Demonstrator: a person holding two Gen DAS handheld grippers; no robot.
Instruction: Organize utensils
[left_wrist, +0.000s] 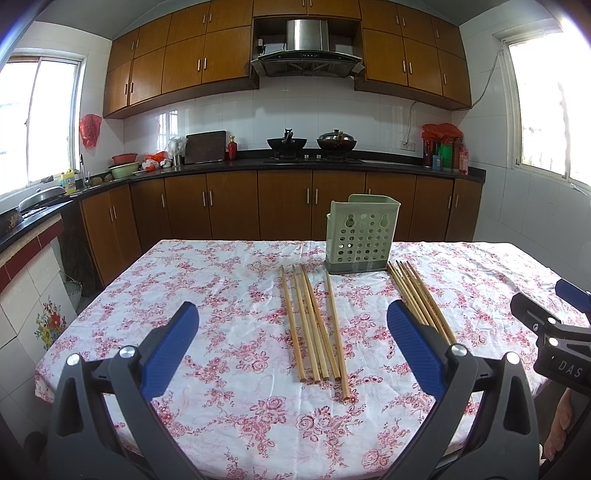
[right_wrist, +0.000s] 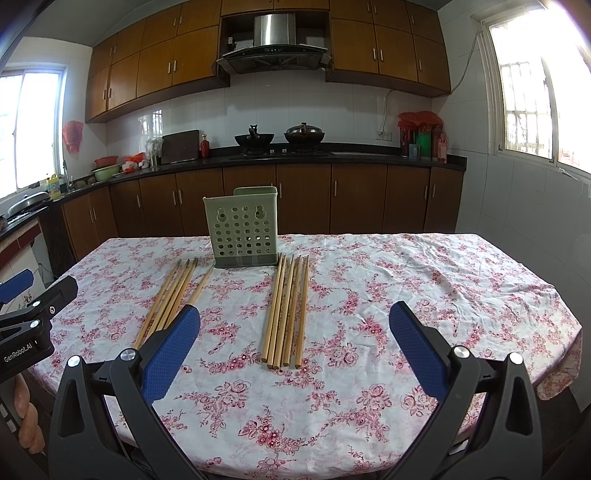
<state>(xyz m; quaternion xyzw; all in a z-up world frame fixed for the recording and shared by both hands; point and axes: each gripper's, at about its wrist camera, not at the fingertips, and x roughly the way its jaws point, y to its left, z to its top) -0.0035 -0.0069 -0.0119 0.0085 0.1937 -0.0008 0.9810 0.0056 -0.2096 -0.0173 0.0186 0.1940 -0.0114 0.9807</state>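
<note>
A pale green perforated utensil holder (left_wrist: 361, 236) (right_wrist: 242, 230) stands upright on the floral tablecloth. Two bunches of wooden chopsticks lie flat in front of it. The left bunch (left_wrist: 314, 326) (right_wrist: 173, 299) lies between my left gripper's fingers, further out. The right bunch (left_wrist: 424, 299) (right_wrist: 286, 310) lies ahead of my right gripper. My left gripper (left_wrist: 291, 321) is open and empty, above the table's near edge. My right gripper (right_wrist: 295, 321) is open and empty too. Each gripper shows at the edge of the other's view: the right gripper's body (left_wrist: 554, 332) and the left gripper's body (right_wrist: 33, 314).
The table (left_wrist: 207, 280) is covered by a white cloth with pink flowers and drops off at its left and near edges. Behind it run dark counters with brown cabinets (left_wrist: 284, 203), woks on a hob (left_wrist: 310, 144) and windows on both sides.
</note>
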